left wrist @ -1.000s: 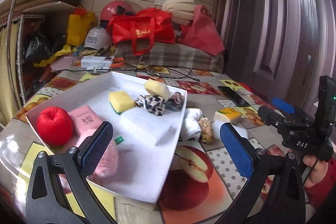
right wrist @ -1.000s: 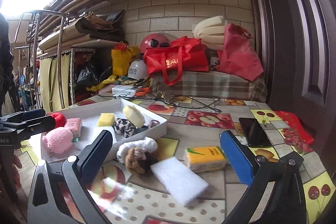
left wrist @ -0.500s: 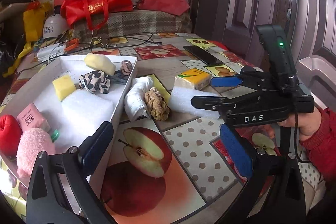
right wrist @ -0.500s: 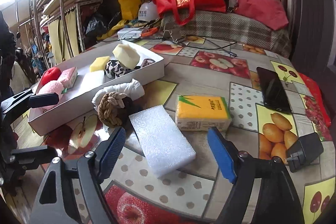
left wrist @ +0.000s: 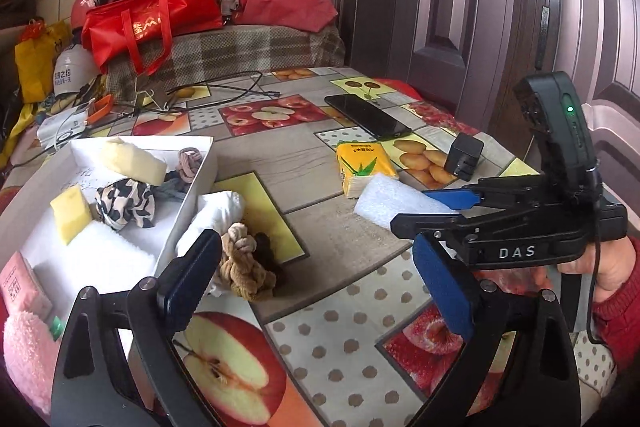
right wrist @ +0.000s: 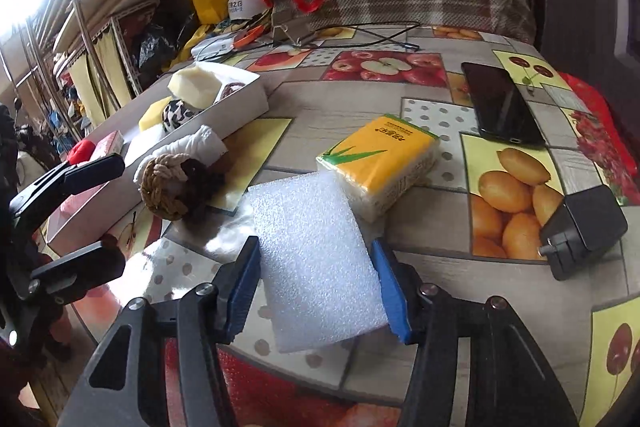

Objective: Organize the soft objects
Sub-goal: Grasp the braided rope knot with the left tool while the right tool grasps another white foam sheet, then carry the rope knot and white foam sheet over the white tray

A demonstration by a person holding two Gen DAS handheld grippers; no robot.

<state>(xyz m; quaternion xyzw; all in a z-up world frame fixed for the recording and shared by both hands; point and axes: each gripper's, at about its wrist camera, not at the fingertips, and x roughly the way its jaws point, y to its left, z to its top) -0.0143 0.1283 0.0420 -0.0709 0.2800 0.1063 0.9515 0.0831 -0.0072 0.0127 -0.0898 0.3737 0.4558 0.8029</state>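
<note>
A white foam pad (right wrist: 316, 259) lies flat on the table; it also shows in the left wrist view (left wrist: 394, 201). My right gripper (right wrist: 316, 287) has its blue pads against both long sides of the pad. A yellow tissue pack (right wrist: 380, 159) touches the pad's far edge. A rolled white cloth (left wrist: 212, 219) and a tan knotted rope (left wrist: 244, 267) lie beside the white box (left wrist: 188, 211), which holds sponges, a spotted scrunchie (left wrist: 126, 201) and a pink plush (left wrist: 28, 347). My left gripper (left wrist: 312, 283) is open and empty above the table near the rope.
A black phone (right wrist: 500, 103) and a black charger (right wrist: 580, 231) lie on the right side of the table. Cables, red bags and helmets crowd the back edge. A door stands at the right.
My right gripper has moved down and forward and closed in around the foam pad. My left gripper has swung right, away from the box.
</note>
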